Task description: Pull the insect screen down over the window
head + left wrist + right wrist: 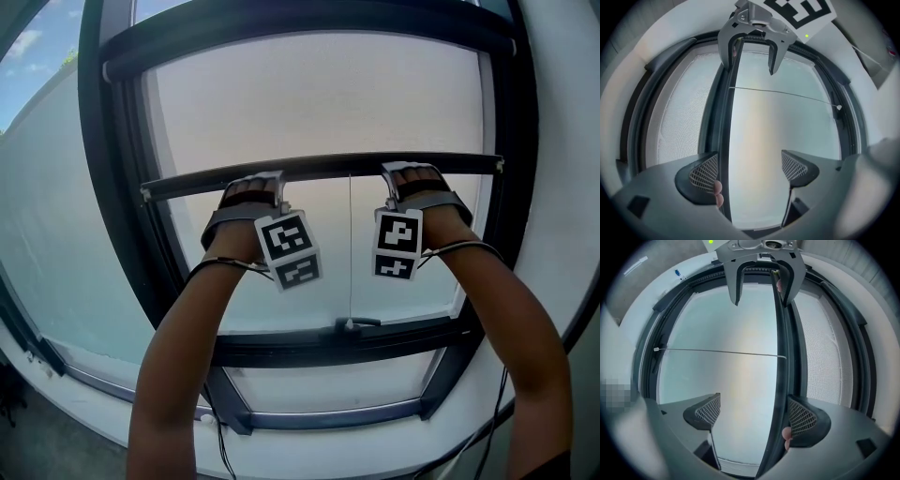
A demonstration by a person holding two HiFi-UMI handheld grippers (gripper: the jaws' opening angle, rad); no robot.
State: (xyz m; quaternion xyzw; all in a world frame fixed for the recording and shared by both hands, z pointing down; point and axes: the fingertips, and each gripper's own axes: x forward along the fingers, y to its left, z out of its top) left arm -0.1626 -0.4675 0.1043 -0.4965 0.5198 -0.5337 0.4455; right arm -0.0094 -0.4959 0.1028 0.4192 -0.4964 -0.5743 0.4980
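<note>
Halfway down the window (114, 234), the screen's pull bar (328, 168) passes between the wide-open jaws of left tool (254, 182) and right tool (412, 172).

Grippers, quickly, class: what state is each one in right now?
Left gripper: open, jaws wide apart, the insect screen's pull bar resting against one jaw, not clamped.
Right gripper: open, same bar against one jaw, not clamped.

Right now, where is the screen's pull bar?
In the head view the pull bar crosses the window at mid-height, left gripper and right gripper hooked over it either side of the cord.
</note>
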